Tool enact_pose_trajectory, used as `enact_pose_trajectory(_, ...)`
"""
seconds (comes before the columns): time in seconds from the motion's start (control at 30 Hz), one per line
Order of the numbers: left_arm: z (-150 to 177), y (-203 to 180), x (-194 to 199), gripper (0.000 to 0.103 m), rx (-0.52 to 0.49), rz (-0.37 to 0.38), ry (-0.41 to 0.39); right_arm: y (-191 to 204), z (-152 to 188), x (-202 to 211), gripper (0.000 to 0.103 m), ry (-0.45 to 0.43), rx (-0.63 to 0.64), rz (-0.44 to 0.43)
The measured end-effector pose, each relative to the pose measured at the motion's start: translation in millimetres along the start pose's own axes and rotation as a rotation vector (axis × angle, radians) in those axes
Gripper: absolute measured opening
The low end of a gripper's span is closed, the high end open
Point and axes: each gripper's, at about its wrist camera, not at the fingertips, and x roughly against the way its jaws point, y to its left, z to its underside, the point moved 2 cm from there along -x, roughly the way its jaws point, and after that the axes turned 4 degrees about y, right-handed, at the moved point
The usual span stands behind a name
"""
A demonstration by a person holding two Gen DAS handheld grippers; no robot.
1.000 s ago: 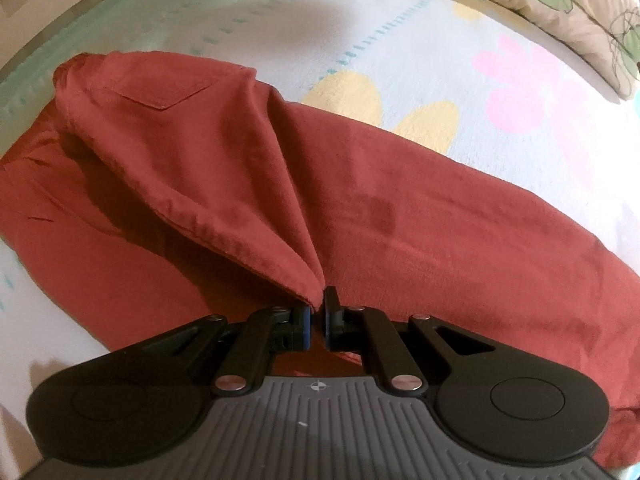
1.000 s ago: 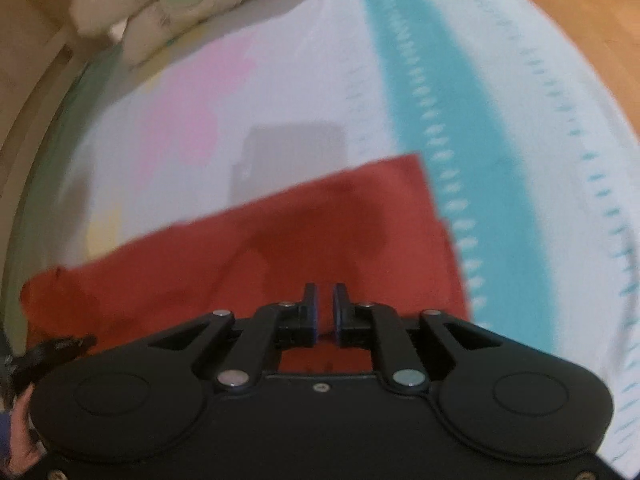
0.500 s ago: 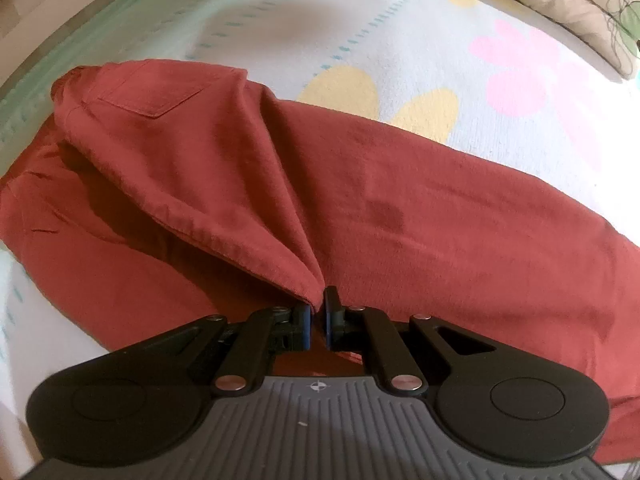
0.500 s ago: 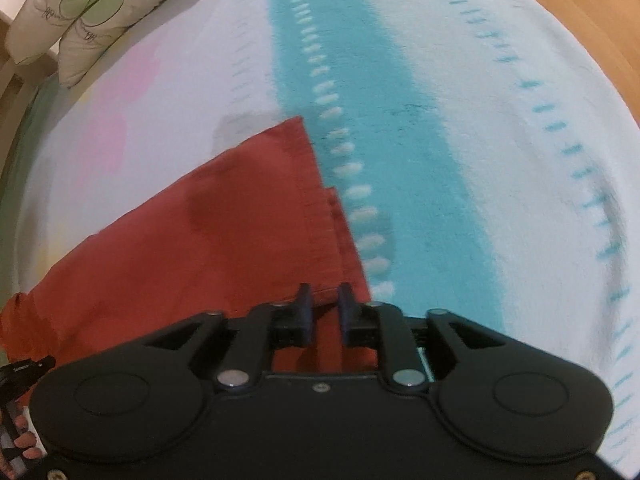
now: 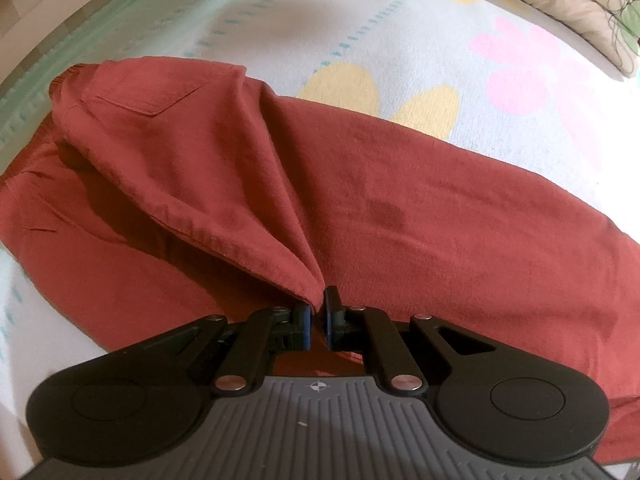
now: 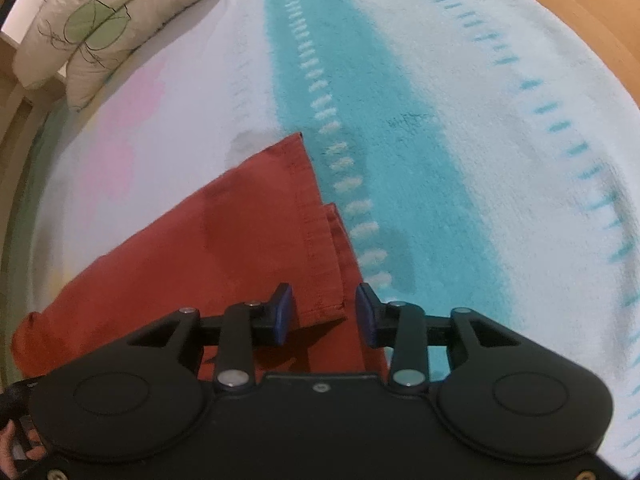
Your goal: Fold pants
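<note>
Right wrist: pants (image 6: 224, 248) hem between spread fingers (image 6: 283, 312).

A pale bedspread (image 5: 400, 40) covers the bed, printed with yellow petals (image 5: 344, 84) at about 12 o'clock in the left wrist view and a pink flower (image 5: 520, 80) at 2 o'clock. A broad teal stripe (image 6: 360, 120) with white dashes runs from 12 o'clock toward the centre in the right wrist view. A cream pillow (image 6: 112, 20) with green leaves lies at 11 o'clock. Wooden floor (image 6: 580, 8) shows at 1 o'clock.
</note>
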Motion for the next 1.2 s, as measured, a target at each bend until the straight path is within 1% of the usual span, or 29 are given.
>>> enact_pose_trajectory(0.1, 0.2, 1.2, 0.6, 0.008, 0.004, 0.006, 0.001, -0.5, -1.6, -5.1, 0.046, 0.002, -0.015, -0.016)
enact_pose_trajectory(0.13, 0.1, 1.0, 0.5, 0.008, 0.007, 0.007, 0.002, 0.6, -1.8, -5.2, 0.038, -0.004, -0.014, -0.025)
enact_pose_trajectory(0.17, -0.1, 1.2, 0.3, 0.008, 0.010, 0.008, 0.003, 2.2, -1.8, -4.3, 0.033, -0.011, -0.008, -0.038)
enact_pose_trajectory(0.2, 0.0, 1.4, 0.2, 0.008, 0.010, 0.008, 0.003, 4.1, -1.7, -3.0, 0.024, -0.016, -0.002, -0.045)
enact_pose_trajectory(0.27, 0.1, 0.6, -0.2, 0.008, 0.007, 0.005, 0.002, 7.6, -1.1, 0.2, 0.017, -0.034, 0.013, -0.055)
enact_pose_trajectory(0.3, 0.2, 0.4, -0.1, 0.008, 0.004, 0.004, 0.001, 9.4, -0.7, 2.7, 0.011, -0.045, 0.021, -0.057)
enact_pose_trajectory(0.43, -1.3, 1.2, 3.8, 0.006, 0.015, 0.016, -0.005, 13.6, -3.1, 13.3, 0.008, -0.084, 0.023, -0.076)
enact_pose_trajectory(0.53, -6.7, 3.8, 17.0, 0.006, 0.018, 0.038, -0.036, 21.0, -8.9, 30.6, 0.005, -0.137, 0.047, -0.088)
enact_pose_trajectory(0.63, -12.9, 10.7, 42.4, 0.006, 0.033, 0.086, -0.080, 27.1, -11.3, 54.4, 0.005, -0.189, 0.065, -0.111)
enact_pose_trajectory(0.7, -15.4, 14.1, 57.6, 0.006, 0.018, 0.107, -0.118, 28.2, -9.8, 69.8, 0.005, -0.216, 0.080, -0.113)
enact_pose_trajectory(0.73, -16.3, 14.3, 60.5, 0.006, 0.007, 0.104, -0.124, 27.3, -8.7, 73.6, 0.008, -0.214, 0.082, -0.110)
enact_pose_trajectory(0.77, -16.3, 14.2, 60.8, 0.006, 0.000, 0.102, -0.123, 27.7, -7.5, 72.0, 0.014, -0.202, 0.073, -0.111)
enact_pose_trajectory(0.8, -16.3, 13.3, 59.2, 0.006, -0.001, 0.101, -0.117, 25.3, -6.6, 66.9, 0.017, -0.171, 0.058, -0.115)
enact_pose_trajectory(0.9, -14.3, 13.8, 49.4, 0.006, 0.024, 0.109, -0.078, 16.4, -1.1, 41.6, 0.017, -0.072, 0.031, -0.109)
enact_pose_trajectory(1.0, -9.4, 13.3, 43.9, 0.006, 0.024, 0.099, -0.064, 6.2, 4.2, 14.7, 0.018, -0.007, -0.006, -0.090)
enact_pose_trajectory(1.07, -7.1, 14.6, 39.2, 0.006, 0.015, 0.091, -0.054, 0.3, 7.1, 1.5, 0.018, 0.010, -0.024, -0.051)
enact_pose_trajectory(1.13, -7.1, 17.5, 36.7, 0.006, 0.018, 0.091, -0.043, -4.4, 7.5, -6.7, 0.019, 0.009, -0.029, -0.021)
enact_pose_trajectory(1.2, -6.1, 18.6, 32.6, 0.006, 0.020, 0.089, -0.035, -10.2, 7.7, -9.0, 0.021, 0.008, -0.049, -0.038)
